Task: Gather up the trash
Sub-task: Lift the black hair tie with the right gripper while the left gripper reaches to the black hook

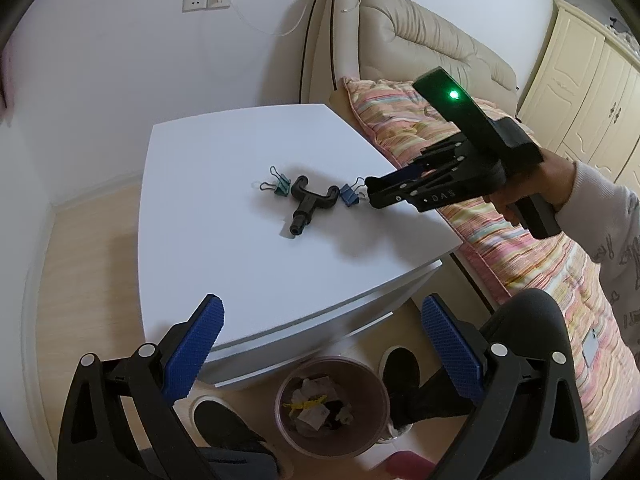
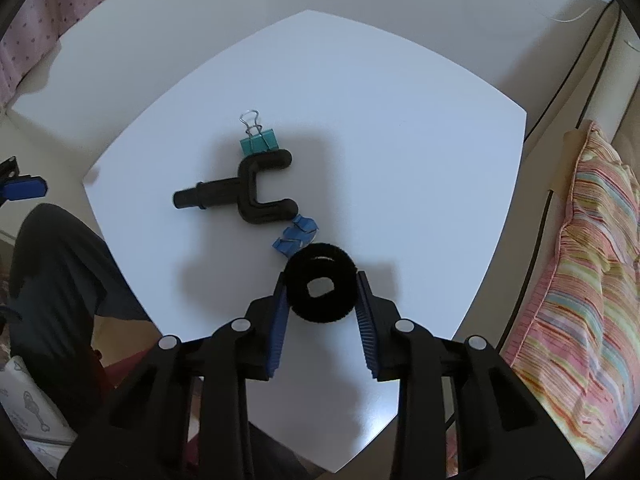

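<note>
In the right wrist view my right gripper (image 2: 322,280) is shut on a black fuzzy ring (image 2: 304,308), and both blue pads press its sides just above the white table (image 2: 400,160). Beyond the ring lie a blue binder clip (image 2: 296,236), a black Y-shaped plastic piece (image 2: 252,196) and a teal binder clip (image 2: 259,142). From the left wrist view, the right gripper (image 1: 370,194) hides the ring beside the blue clip (image 1: 348,196), with the Y-shaped piece (image 1: 306,200) and teal clip (image 1: 282,186) to its left. My left gripper (image 1: 320,344) is open and holds nothing, above the table's near edge.
A round bin (image 1: 280,392) with crumpled paper stands on the floor below the table's near edge, between the person's shoes (image 1: 224,420). A bed with a striped quilt (image 1: 520,248) and padded headboard (image 1: 420,32) borders the table's right side. A wardrobe (image 1: 580,92) stands behind.
</note>
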